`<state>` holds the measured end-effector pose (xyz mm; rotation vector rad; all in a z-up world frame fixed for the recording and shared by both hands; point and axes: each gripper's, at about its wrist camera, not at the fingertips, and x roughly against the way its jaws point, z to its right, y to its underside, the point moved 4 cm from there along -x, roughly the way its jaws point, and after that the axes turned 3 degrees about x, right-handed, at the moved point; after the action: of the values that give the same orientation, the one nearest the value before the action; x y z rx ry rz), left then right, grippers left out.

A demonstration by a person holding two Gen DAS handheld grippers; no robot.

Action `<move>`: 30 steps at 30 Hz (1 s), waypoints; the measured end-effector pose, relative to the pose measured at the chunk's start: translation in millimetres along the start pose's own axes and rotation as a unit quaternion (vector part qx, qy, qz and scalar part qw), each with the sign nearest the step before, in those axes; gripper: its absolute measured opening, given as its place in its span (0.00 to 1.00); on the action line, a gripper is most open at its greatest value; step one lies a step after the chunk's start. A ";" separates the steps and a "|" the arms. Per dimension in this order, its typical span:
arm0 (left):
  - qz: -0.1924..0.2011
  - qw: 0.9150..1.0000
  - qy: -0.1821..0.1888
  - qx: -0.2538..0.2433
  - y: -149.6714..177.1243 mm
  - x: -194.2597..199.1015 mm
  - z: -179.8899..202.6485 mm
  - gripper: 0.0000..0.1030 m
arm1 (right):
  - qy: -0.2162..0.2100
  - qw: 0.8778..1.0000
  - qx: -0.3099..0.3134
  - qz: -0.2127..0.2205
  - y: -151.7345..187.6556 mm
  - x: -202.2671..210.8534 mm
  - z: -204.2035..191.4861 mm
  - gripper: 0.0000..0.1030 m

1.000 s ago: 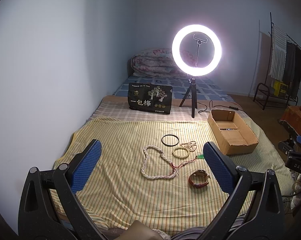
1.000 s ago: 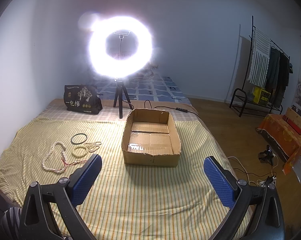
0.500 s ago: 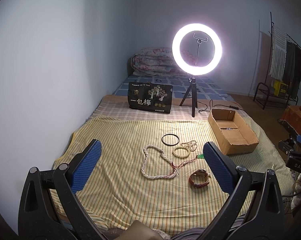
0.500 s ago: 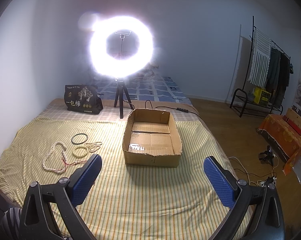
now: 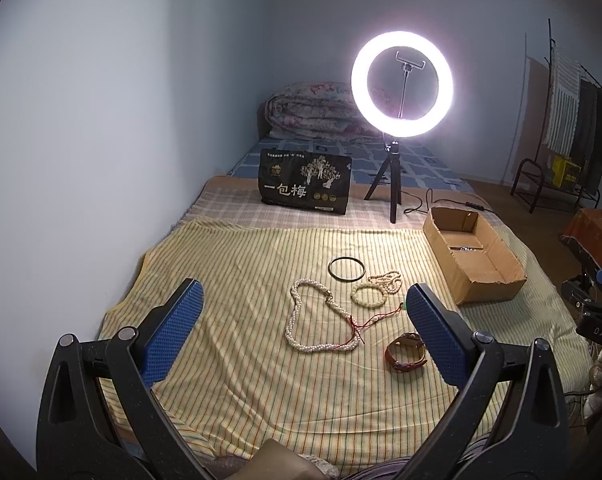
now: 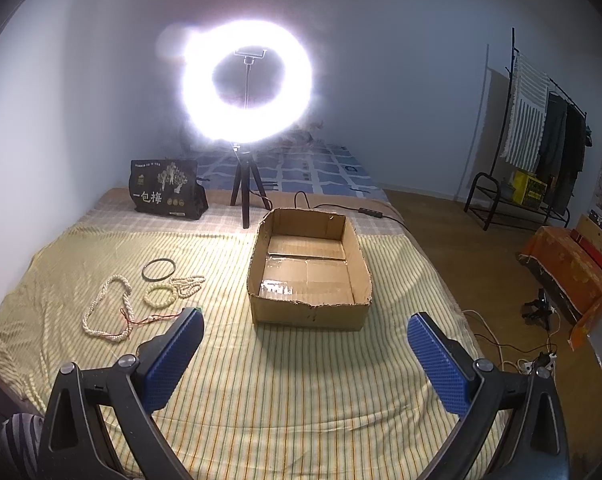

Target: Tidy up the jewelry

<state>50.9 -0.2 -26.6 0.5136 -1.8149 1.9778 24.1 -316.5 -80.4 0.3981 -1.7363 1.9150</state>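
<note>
Jewelry lies on a yellow striped cloth [image 5: 241,272]: a long white bead necklace [image 5: 297,320], a black bangle [image 5: 346,269], a cream bead bracelet [image 5: 368,295], a small bead strand [image 5: 387,280], a red cord with a green pendant [image 5: 381,317] and a brown leather bracelet [image 5: 405,357]. An empty cardboard box [image 6: 309,272] stands to their right. My left gripper [image 5: 304,300] is open, above and short of the necklace. My right gripper [image 6: 305,328] is open, held before the box. In the right wrist view the necklace [image 6: 101,312] and bangle [image 6: 159,270] lie at the left.
A lit ring light on a tripod [image 5: 401,84] and a black printed bag [image 5: 305,188] stand behind the cloth. A folded quilt [image 5: 313,112] lies further back. Cables [image 6: 501,344] run on the floor at the right, near a clothes rack [image 6: 541,120].
Both views have shifted only slightly; the right gripper has drifted a little toward the box. Nothing was taken hold of.
</note>
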 end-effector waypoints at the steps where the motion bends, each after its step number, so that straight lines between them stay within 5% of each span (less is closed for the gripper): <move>1: -0.002 1.000 -0.001 0.001 0.5 -1.6 -0.8 1.00 | 0.001 1.000 0.001 -0.001 0.2 -1.5 -0.5 1.00; 9: -0.017 1.000 -0.008 0.008 4.6 -21.1 -12.3 1.00 | 0.002 1.000 0.027 -0.001 -0.4 -15.4 -4.9 1.00; 17: -0.040 0.999 -0.030 -0.006 13.4 -46.1 -32.0 1.00 | -0.055 0.997 0.053 0.000 -0.5 -36.7 -11.3 1.00; 30: -0.085 0.996 -0.012 0.003 30.4 -82.9 -56.8 0.97 | -0.145 0.983 0.102 -0.051 4.8 -73.3 -45.2 0.87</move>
<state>105.5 50.2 -100.7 0.6732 -1.7195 1.8705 87.4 -285.4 -130.2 0.8649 -1.6580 2.0472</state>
